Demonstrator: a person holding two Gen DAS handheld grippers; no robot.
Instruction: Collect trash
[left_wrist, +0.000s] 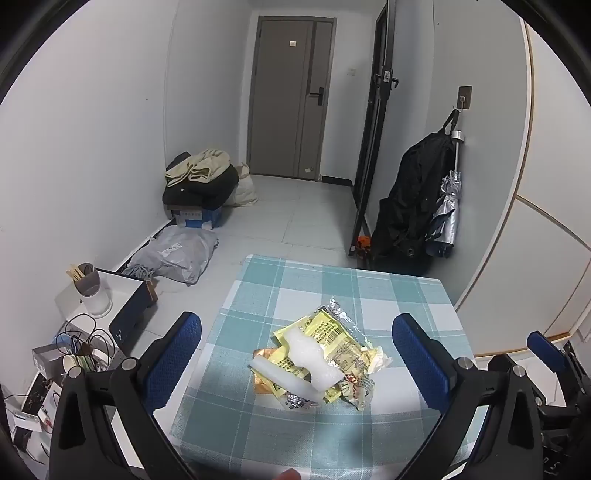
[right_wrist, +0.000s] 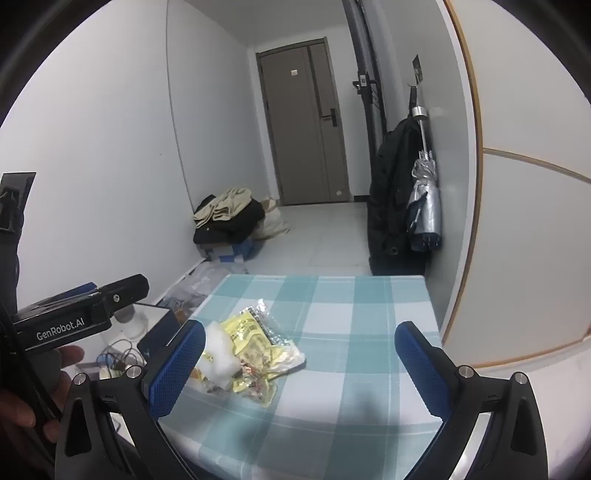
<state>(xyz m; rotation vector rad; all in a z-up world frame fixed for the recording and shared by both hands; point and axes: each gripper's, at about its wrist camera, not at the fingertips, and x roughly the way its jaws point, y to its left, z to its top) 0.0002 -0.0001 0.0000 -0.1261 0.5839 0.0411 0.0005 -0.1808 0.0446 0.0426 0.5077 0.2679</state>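
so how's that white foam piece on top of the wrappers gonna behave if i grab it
The white foam piece looks airy, so probably very light and a bit squashy under the pads. It lies loose on crinkled yellow wrappers, so a push would likely slide it or drag them along. Its bent, uneven shape may twist in a grip from the open left gripper.

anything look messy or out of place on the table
Yes: a crumpled heap of yellow wrappers lies on the checked tablecloth, with a white foam piece on top and torn silver foil sticking out. Nothing else is on the cloth. Both tongs are open and empty.
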